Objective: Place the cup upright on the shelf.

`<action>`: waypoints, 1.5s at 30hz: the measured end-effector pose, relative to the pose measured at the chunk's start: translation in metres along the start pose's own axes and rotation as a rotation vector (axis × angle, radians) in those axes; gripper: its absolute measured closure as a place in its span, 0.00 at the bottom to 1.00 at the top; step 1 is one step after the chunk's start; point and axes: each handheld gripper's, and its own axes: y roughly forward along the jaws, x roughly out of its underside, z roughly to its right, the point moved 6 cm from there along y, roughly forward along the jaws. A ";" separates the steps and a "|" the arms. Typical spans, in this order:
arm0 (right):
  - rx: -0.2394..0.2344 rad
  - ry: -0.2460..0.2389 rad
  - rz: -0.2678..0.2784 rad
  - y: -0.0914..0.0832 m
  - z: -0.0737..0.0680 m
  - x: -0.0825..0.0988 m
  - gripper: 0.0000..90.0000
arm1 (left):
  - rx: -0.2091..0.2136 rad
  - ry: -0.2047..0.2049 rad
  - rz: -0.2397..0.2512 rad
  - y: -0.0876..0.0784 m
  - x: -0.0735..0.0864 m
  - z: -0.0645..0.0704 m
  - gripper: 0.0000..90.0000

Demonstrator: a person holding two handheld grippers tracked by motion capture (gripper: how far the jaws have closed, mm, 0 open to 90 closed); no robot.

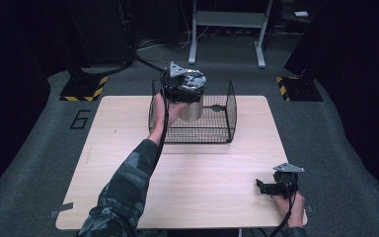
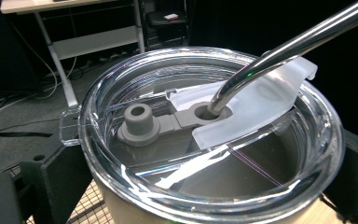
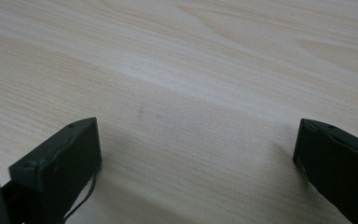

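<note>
Left tool [image 1: 185, 91] clamped, right tool [image 1: 269, 186] agape.

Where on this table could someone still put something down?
The whole near half of the table is bare wood, from the wire basket to the right gripper at the near right corner. The far middle is crowded: the left gripper holds a lidded tumbler over the basket.

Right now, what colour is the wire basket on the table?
Black. The wire basket is a black mesh, best seen in the high view.
</note>
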 end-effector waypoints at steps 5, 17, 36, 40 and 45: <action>0.000 -0.001 0.001 0.000 0.000 0.000 0.00 | -0.021 -0.002 -0.011 0.009 0.002 -0.004 0.04; 0.003 0.006 0.012 0.000 0.000 -0.001 0.00 | -0.055 -0.031 -0.023 0.026 0.008 -0.010 0.04; 0.003 -0.002 0.014 0.001 0.000 -0.001 0.01 | -0.079 -0.083 -0.082 0.057 0.032 -0.019 0.04; 0.002 -0.004 0.015 0.001 0.000 -0.001 0.01 | -0.090 -0.097 -0.101 0.067 0.043 -0.020 0.04; 0.003 -0.005 0.015 0.001 0.000 -0.001 0.01 | -0.092 -0.107 -0.121 0.074 0.052 -0.020 0.04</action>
